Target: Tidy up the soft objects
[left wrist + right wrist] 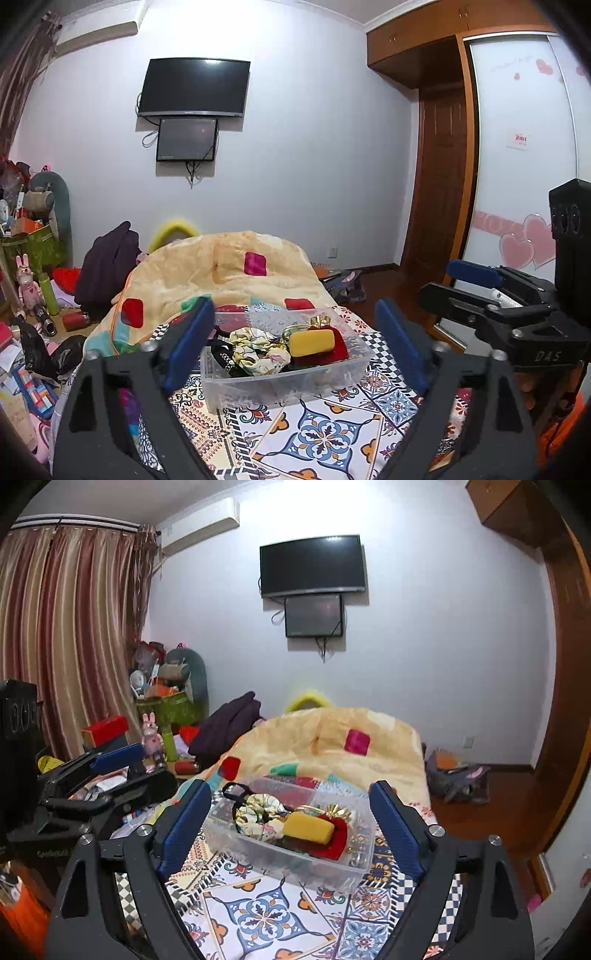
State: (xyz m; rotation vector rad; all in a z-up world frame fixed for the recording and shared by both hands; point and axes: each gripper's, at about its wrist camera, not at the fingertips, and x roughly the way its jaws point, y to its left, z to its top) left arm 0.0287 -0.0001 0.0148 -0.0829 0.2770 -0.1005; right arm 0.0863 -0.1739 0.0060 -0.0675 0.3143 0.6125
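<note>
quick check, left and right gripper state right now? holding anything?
Left gripper: open, holding nothing, above the clear bin.
Right gripper: open, holding nothing.

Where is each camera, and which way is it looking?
Left wrist view: sits on the left gripper, faces the clear box on the bed; the right gripper shows at the right edge.
Right wrist view: sits on the right gripper, faces the same clear box; the left gripper shows at the left.
Shared: the box, the blanket, the TV.
</note>
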